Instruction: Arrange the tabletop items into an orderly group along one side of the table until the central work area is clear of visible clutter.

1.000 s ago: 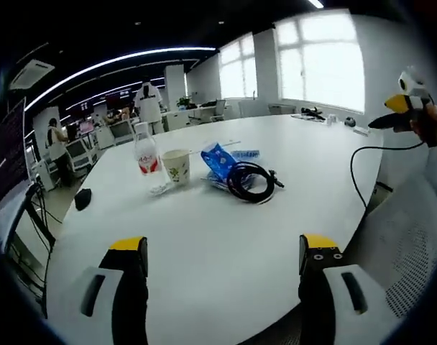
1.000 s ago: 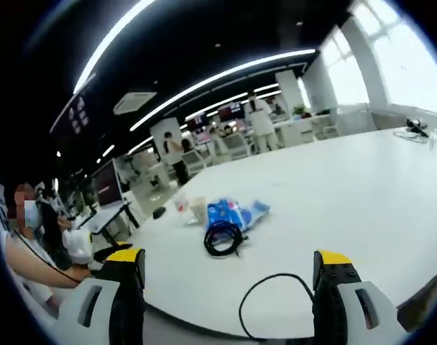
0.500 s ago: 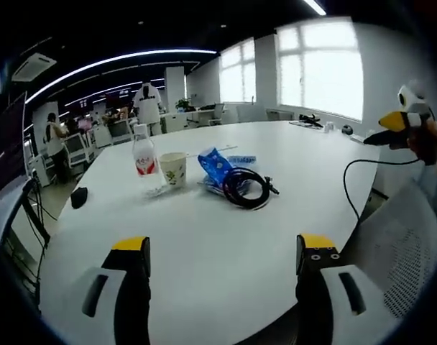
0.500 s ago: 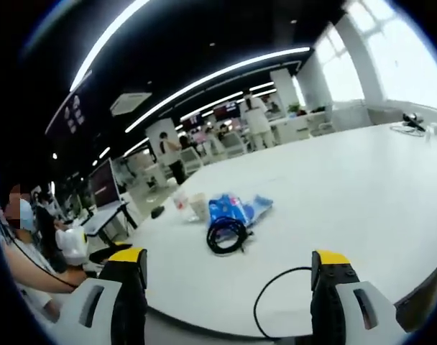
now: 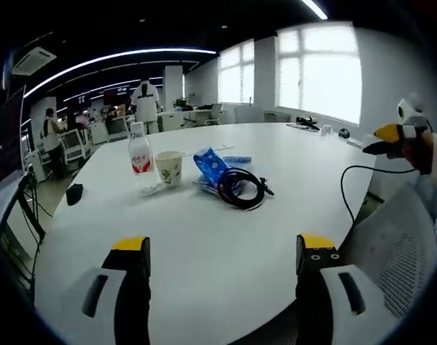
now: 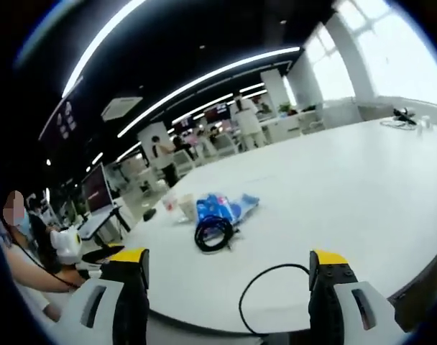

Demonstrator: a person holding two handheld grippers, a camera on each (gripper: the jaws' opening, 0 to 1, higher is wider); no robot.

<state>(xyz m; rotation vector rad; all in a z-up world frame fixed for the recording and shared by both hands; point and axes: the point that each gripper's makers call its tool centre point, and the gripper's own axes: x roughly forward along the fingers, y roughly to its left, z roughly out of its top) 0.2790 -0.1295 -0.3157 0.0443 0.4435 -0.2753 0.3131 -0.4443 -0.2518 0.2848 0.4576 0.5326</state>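
Left gripper [image 5: 217,262] with jaws wide apart, empty, above white table [image 5: 204,237]. Right gripper [image 6: 227,277] likewise spread and empty. Clustered mid-table: water bottle [image 5: 139,152], paper cup [image 5: 168,167], blue packet [image 5: 210,165], coiled black cable [image 5: 240,187]. Left gripper view alone: black mouse [image 5: 74,193] near table edge.

The round table [image 5: 204,237] has a smooth white top with a soft sheen, catching window light at upper right. On it, left of centre, stands a clear plastic water bottle [image 5: 139,155] beside a matt paper cup [image 5: 168,167]. The blue snack bag [image 5: 210,164] looks glossy and crinkled; the coiled black cable [image 5: 241,187] looks rubbery.
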